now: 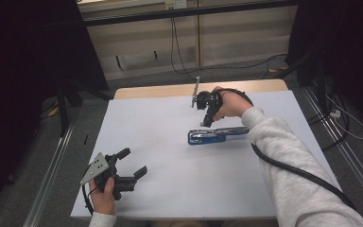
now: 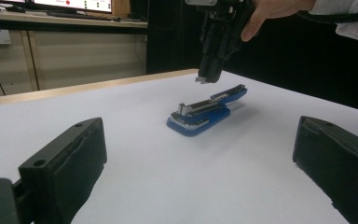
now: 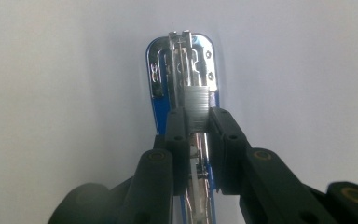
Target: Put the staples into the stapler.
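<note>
A blue stapler lies opened out flat on the white table top, right of centre, with its metal staple channel facing up. Just above it, my right gripper points down and is shut on a short grey strip of staples, which hangs over the channel. From the left gripper view, the right gripper hovers a little above the stapler without touching it. My left gripper rests at the near left of the table, open, with nothing between its wide-set fingers.
The table's wooden far edge shows beyond the white sheet. Metal rails run along the floor on both sides. Cables trail across the floor behind the table, and a black cable runs along the right sleeve.
</note>
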{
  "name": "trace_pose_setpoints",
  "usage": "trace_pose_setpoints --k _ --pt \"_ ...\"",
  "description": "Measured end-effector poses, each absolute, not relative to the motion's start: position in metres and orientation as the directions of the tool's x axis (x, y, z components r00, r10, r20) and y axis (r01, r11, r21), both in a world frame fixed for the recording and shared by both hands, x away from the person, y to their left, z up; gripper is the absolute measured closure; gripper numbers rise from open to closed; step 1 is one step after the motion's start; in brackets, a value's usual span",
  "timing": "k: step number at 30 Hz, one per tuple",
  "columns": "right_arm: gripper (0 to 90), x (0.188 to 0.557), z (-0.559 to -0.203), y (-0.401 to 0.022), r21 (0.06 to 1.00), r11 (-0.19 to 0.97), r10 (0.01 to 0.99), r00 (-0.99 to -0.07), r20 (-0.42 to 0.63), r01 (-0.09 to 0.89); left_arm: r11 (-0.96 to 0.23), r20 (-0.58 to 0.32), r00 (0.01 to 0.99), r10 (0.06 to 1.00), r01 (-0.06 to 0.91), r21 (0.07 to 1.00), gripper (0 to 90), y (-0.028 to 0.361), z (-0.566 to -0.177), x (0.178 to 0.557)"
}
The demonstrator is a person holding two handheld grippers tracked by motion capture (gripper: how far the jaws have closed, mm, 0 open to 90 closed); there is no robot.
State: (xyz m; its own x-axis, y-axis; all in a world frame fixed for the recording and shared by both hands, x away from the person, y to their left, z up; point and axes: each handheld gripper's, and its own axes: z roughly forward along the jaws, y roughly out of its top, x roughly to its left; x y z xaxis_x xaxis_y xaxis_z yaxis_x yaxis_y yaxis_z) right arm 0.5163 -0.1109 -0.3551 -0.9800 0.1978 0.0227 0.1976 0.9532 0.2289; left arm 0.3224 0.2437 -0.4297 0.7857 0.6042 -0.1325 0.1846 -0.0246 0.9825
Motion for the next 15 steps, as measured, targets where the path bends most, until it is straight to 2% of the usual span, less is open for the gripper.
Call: trace_pose_setpoints --k 15 --pt "78.6 0.516 -0.3503 -0.1151 0.232 0.952 0.205 -0.979 0.009 0.201 -0.028 -0.134 0.783 0.607 0.189 0.982 2.8 0.2434 -0.43 0.3223"
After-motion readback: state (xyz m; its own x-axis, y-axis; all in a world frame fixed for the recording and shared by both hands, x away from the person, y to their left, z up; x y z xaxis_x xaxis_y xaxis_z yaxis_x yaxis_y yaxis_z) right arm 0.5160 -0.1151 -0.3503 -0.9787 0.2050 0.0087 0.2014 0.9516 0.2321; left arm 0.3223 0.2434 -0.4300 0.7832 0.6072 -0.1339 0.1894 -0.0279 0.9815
